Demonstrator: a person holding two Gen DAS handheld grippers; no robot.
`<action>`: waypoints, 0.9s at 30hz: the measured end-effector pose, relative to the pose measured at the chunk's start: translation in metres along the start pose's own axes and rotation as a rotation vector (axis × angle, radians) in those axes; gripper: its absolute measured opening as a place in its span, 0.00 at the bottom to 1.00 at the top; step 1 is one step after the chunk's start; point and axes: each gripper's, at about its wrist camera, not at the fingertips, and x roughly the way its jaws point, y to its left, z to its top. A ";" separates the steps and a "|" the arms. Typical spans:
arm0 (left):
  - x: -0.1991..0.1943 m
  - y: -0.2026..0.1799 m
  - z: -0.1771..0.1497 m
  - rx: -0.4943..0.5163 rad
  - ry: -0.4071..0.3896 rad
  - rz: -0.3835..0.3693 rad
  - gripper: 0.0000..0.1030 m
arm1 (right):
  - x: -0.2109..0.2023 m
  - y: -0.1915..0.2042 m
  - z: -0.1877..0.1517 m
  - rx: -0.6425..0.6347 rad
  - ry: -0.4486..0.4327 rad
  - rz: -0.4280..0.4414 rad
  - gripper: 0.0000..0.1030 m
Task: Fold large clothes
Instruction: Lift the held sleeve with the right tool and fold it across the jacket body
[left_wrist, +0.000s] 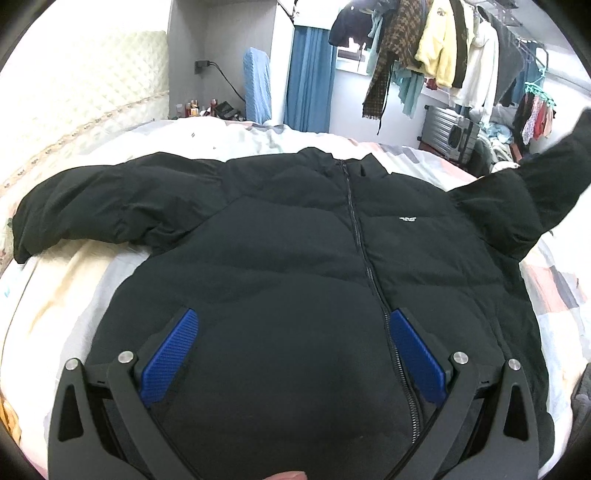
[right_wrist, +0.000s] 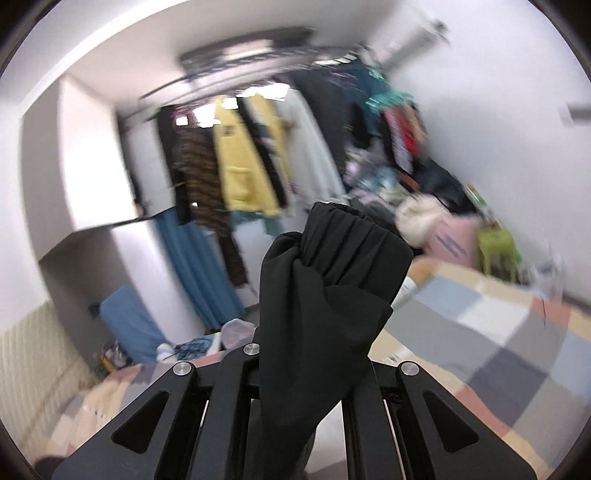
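A black puffer jacket (left_wrist: 295, 240) lies face up on the bed, zipped, its left sleeve (left_wrist: 92, 206) stretched out flat. My left gripper (left_wrist: 291, 325) is open, its blue pads (left_wrist: 173, 350) spread over the jacket's lower front. The jacket's right sleeve (left_wrist: 546, 177) is lifted off the bed at the far right. In the right wrist view my right gripper (right_wrist: 314, 354) is shut on that sleeve's cuff end (right_wrist: 332, 280), which stands up bunched between the jaws and hides the fingertips.
A patchwork bedspread (right_wrist: 480, 332) covers the bed. A rack of hanging clothes (left_wrist: 443, 55) and a silver suitcase (left_wrist: 447, 129) stand beyond the bed. A blue curtain (left_wrist: 310, 74) and a padded headboard (left_wrist: 92, 92) are at the back left.
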 end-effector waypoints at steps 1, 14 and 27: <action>0.000 0.002 0.000 0.000 0.002 0.003 1.00 | -0.004 0.026 0.003 -0.038 -0.003 0.013 0.04; -0.022 0.044 0.004 -0.009 -0.015 -0.068 1.00 | -0.014 0.285 -0.063 -0.344 0.044 0.227 0.05; -0.004 0.111 0.010 -0.162 0.005 -0.040 1.00 | 0.040 0.434 -0.302 -0.600 0.303 0.421 0.07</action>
